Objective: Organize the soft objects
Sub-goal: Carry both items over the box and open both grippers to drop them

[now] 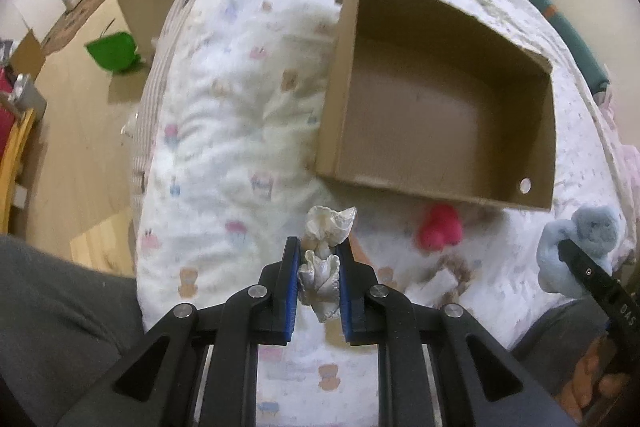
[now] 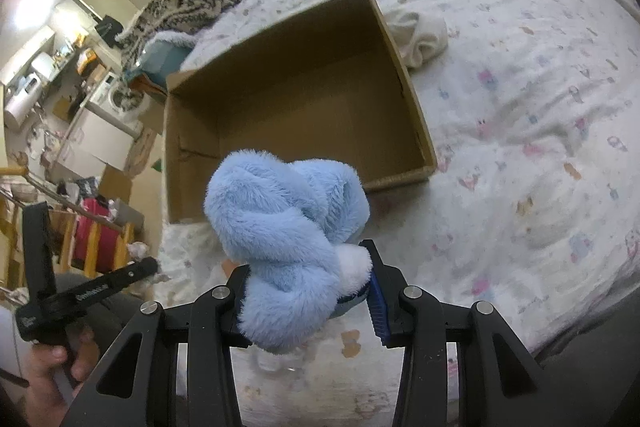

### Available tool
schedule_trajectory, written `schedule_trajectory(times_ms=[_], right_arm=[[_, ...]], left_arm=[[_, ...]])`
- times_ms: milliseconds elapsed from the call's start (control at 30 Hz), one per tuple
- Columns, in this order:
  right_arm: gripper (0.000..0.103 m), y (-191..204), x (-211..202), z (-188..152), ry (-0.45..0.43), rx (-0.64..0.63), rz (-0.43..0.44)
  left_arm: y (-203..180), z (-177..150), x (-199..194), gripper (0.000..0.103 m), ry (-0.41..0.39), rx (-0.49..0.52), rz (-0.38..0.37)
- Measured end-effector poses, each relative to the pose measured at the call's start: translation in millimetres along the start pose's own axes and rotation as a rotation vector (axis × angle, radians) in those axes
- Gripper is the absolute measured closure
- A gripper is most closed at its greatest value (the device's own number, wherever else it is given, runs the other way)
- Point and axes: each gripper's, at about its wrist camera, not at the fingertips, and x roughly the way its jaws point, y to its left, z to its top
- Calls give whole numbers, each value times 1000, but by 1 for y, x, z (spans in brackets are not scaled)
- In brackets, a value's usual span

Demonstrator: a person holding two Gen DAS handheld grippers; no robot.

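Over bed (image 1: 224,131), both fingers clamp cream scrunchie (image 1: 320,271), blue plush (image 2: 288,247).

Each black gripper (image 1: 318,247) has blue pads (image 2: 378,311), silver screws and white lettering.

- Blue plush toy (image 2: 288,247): long, fluffy pile.
- White frilly cloth (image 1: 322,267): satiny, slightly shiny, crumpled.
- Cardboard box (image 1: 536,131): matt brown.
- Bedspread (image 1: 224,131): soft, printed, quilted cloth.
- Left gripper (image 1: 319,267): matt black plastic, ridged blue pads, metal pins.
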Motion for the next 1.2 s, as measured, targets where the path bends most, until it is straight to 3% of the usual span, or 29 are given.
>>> schedule_trajectory(times_ms=[267,567,1000,1200], right_arm=[[58,17,-3,30,-64,-81,-2],[58,23,22,57,-97,-137,-29],[57,4,63,61,-63,-105,-72],[56,6,76,56,-19,-124,-94]], left_arm=[[-28,31,0,88,-61,58,-1],[-65,61,14,88,-125,154,14],[-81,64,58,87,-159,211,34],[-75,62,68,87,-158,188,27]])
